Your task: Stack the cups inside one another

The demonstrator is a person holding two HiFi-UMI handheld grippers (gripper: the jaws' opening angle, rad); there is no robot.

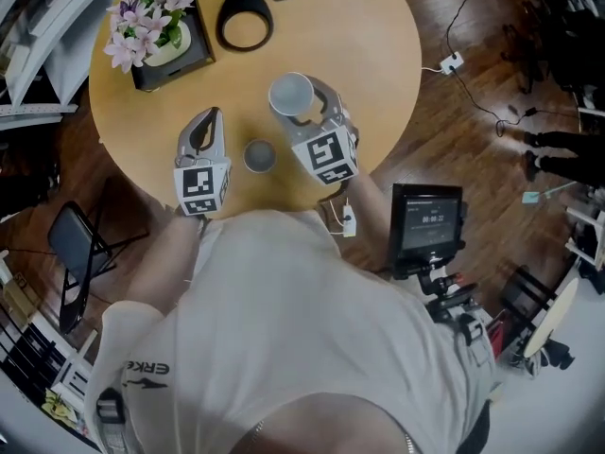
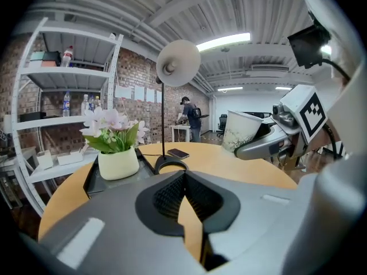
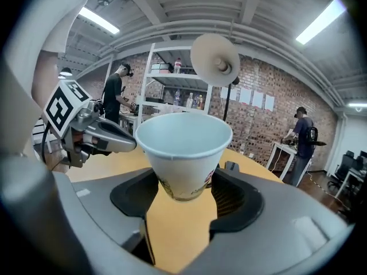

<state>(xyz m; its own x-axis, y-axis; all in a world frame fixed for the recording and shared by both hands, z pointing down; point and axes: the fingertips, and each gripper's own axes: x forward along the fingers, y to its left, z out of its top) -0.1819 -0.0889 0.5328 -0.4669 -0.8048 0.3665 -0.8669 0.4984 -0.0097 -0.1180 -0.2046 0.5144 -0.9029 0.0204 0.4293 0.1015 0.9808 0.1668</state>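
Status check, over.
Left gripper shut, empty. Right gripper shut on white paper cup, off table. Second cup upright on round wooden table between grippers. Nothing in the way.

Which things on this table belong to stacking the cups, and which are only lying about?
Belong to the job:
white patterned paper cup, held in the right gripper
small pale cup standing on the round wooden table

Only lying about:
pink flowers in a cream pot on a black tray
black ring-shaped lamp base
dark phone
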